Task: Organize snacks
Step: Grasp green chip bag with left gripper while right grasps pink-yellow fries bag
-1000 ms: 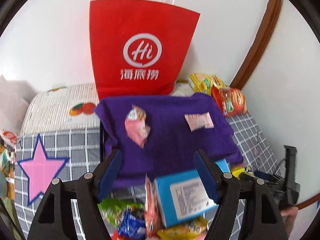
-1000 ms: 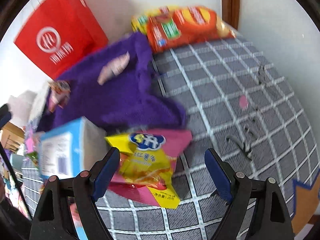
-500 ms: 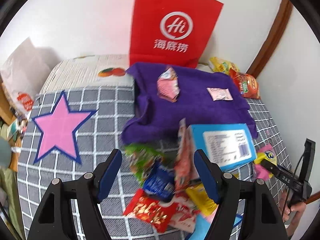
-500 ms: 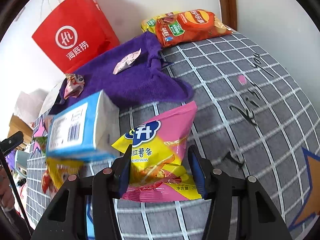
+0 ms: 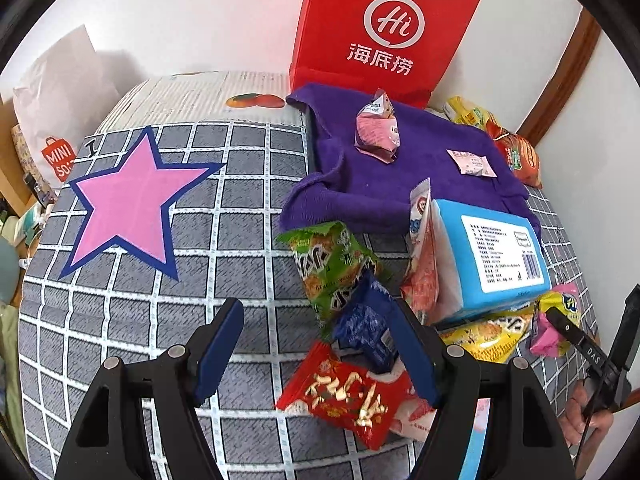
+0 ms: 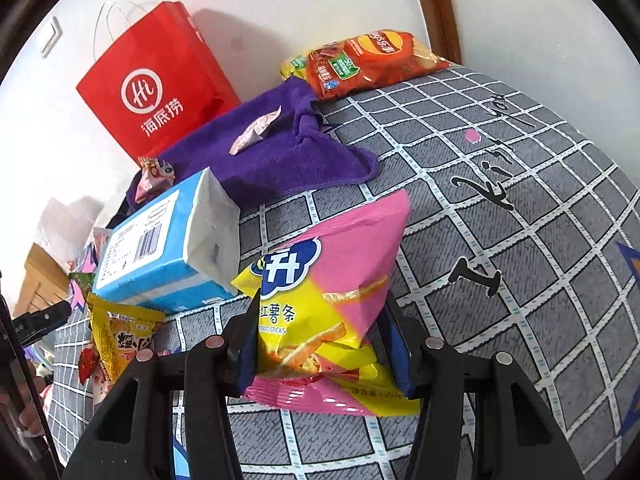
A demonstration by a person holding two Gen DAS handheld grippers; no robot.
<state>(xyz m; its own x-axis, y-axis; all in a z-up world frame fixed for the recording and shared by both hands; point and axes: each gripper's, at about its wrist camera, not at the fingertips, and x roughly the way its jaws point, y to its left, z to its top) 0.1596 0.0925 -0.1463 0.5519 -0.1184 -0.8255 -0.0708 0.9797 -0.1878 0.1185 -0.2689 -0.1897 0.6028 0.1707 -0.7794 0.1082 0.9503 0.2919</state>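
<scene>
My right gripper [image 6: 320, 320] is shut on a pink and yellow sweet potato stick bag [image 6: 340, 264], with both pads pressed into its lower half. That bag [image 5: 556, 320] shows at the right edge of the left wrist view, beside a light blue box [image 5: 492, 252]. My left gripper [image 5: 320, 320] hangs open over the snack pile with nothing clamped. A dark blue packet [image 5: 368, 324] lies against its right finger. A green packet [image 5: 332, 260] lies just beyond, and a red packet [image 5: 344, 396] just below. A purple cloth [image 5: 400, 176] carries a pink packet [image 5: 378, 132] and a small sachet [image 5: 472, 162].
A red paper bag [image 5: 388, 32] stands against the wall behind the cloth. Orange and yellow chip bags [image 6: 372, 60] lie in the far corner. A white shopping bag [image 5: 56, 120] stands at the left edge. The grey checked cover with a pink star [image 5: 124, 208] lies left of the pile.
The right jaws closed on the pink and yellow bag. The left gripper sank and shifted left, so the pile and the pink star came into view.
</scene>
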